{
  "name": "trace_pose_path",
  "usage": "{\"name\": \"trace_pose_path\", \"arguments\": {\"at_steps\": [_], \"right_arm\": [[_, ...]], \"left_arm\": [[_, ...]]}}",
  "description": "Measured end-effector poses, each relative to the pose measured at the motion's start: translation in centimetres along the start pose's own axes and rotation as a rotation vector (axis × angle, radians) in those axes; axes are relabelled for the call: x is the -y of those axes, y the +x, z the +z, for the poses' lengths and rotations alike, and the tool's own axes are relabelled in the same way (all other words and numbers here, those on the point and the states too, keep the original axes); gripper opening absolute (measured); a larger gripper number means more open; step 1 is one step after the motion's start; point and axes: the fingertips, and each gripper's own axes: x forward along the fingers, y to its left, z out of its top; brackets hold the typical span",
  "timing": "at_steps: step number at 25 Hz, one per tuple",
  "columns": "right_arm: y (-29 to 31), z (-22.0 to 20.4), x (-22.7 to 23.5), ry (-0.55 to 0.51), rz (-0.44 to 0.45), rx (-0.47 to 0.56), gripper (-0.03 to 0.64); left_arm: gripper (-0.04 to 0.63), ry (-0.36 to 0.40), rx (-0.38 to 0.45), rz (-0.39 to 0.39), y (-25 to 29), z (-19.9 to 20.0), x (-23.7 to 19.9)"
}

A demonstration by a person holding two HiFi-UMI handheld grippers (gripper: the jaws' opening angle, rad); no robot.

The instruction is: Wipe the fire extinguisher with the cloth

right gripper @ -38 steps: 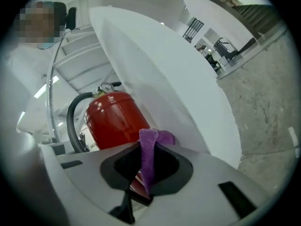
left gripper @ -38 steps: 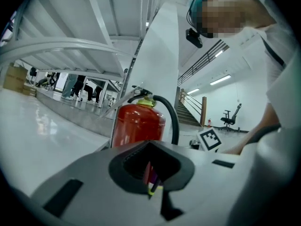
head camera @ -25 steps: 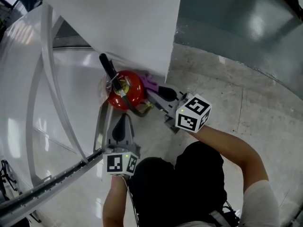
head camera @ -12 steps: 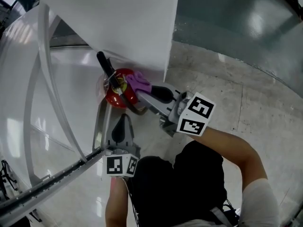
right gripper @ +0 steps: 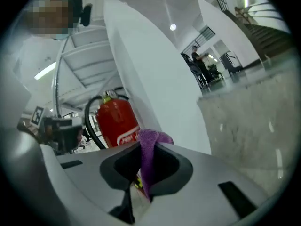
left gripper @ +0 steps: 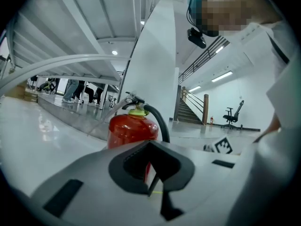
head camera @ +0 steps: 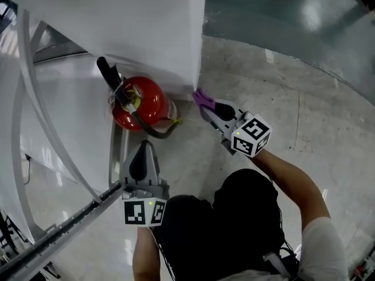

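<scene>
Moved since earlier: right gripper (head camera: 206,105) with the purple cloth (head camera: 202,97) has left the top of the fire extinguisher (head camera: 140,101). It is now lower, at the right of the extinguisher and clear of it.
Right jaws: clenched on the cloth; in the right gripper view a fold of it stands up between them.
Cloth place: just beside the corner of the white pillar (head camera: 146,28), apart from the red body.
Left gripper (head camera: 144,150): has kept its place, pointing at the lower part of the extinguisher, near it but not touching.
Left jaws: pressed together, with nothing between them.
Fire extinguisher: upright on the pale floor (head camera: 281,116), close against the pillar. Its black hose (head camera: 153,132) curves down the side that faces the person.
</scene>
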Motion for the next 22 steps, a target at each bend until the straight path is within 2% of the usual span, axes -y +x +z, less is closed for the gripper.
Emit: {"name": "trace_pose_path", "arguments": {"at_steps": [4,6,9,11,13,19,22], "right_arm": [[3.0,-8.7,1.9,0.1,-0.033,-0.056,0.057],[4.7,-11.2,1.9,0.16,-0.024,-0.068,0.057],[6.8,-12.9,0.8,0.281,0.029,-0.068,0.057],[7.2,-13.0,0.1,0.352,0.06,-0.05,0.057],[7.1,-12.6,-0.1,0.374,0.088,-0.033,0.057],[6.8,-8.6,-3.4,0.293,0.239,0.009,0.057],[6.3,-6.4,-5.1,0.319,0.292,0.041,0.057]], "left_arm": [[0.005,-0.009,-0.009,0.004,-1.1,-0.1,-0.2],[0.005,-0.002,-0.005,0.004,-1.6,0.2,-0.2],[0.005,0.003,-0.003,0.002,-2.0,0.3,-0.4],[0.005,0.001,-0.002,0.001,-2.2,0.3,-0.6],[0.005,-0.002,0.001,-0.001,-2.3,0.3,-0.7],[0.005,-0.007,0.002,-0.002,-2.2,0.1,-0.8],[0.005,-0.011,-0.001,-0.001,-2.2,-0.1,-0.8]]}}
